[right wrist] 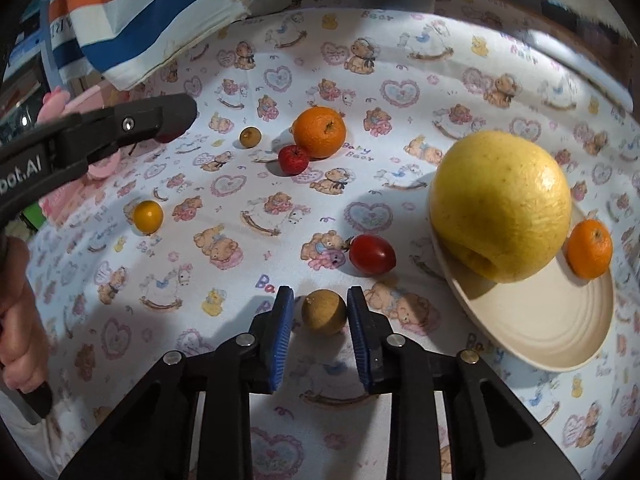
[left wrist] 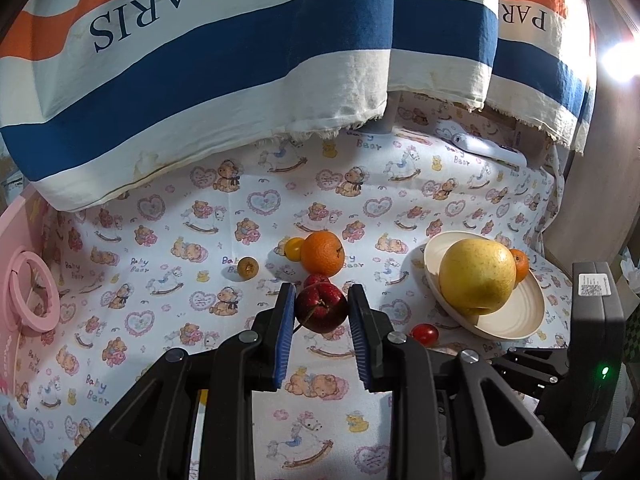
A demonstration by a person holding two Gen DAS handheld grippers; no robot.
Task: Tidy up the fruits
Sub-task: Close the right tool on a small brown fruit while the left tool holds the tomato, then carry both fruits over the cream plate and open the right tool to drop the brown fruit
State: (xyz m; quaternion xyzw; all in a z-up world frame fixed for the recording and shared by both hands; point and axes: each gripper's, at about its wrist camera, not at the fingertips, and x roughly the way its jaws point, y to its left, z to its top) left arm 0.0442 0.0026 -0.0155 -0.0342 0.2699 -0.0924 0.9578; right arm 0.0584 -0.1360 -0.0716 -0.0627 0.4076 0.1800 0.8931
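My left gripper (left wrist: 321, 312) is shut on a dark red cherry (left wrist: 321, 307) with a stem, held above the cloth. The right wrist view shows that left gripper (right wrist: 172, 124) at the upper left. My right gripper (right wrist: 320, 316) is low over the cloth, its blue pads shut on a brown longan (right wrist: 323, 311). A cream plate (right wrist: 540, 320) to the right carries a big yellow pear (right wrist: 500, 204) and a small orange (right wrist: 589, 248). Loose on the cloth lie an orange (right wrist: 319, 132), a small red fruit (right wrist: 293, 159), another longan (right wrist: 250, 136), a yellow tomato (right wrist: 148, 217) and a red cherry tomato (right wrist: 372, 254).
A bear-print cloth (left wrist: 160, 240) covers the table. A striped PARIS cloth (left wrist: 200, 80) hangs over the far side. A pink box (left wrist: 24, 280) stands at the left edge, a white remote (left wrist: 490, 150) lies at the back right, and a person's hand (right wrist: 20, 320) is at the left.
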